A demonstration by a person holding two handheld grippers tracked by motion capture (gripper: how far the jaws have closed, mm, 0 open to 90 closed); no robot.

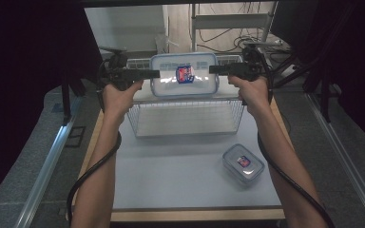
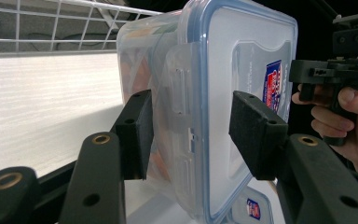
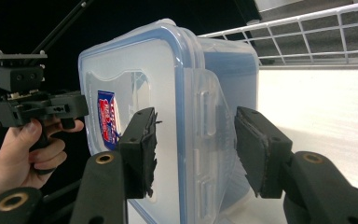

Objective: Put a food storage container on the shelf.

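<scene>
Large clear plastic lidded container (image 1: 184, 75) held above white wire basket (image 1: 185, 118), left hand-held gripper (image 1: 153, 74) and right hand-held gripper (image 1: 215, 69) clamping its ends. Lowering in remains; small matching container (image 1: 243, 164) waits on desk (image 1: 171, 175).

1. This looks like a lab or test workspace, not a home: black curtains (image 1: 24, 71) hang on both sides of the table (image 1: 180, 185).
2. Metal rails (image 1: 47, 166) run along the grey carpeted floor beside it.
3. Behind, loose cables (image 1: 228, 40) trail under a metal shelf frame (image 1: 233, 21).
4. On the table, a white wire basket (image 1: 185, 118) and a small lidded plastic container (image 1: 243, 164) look staged.
</scene>
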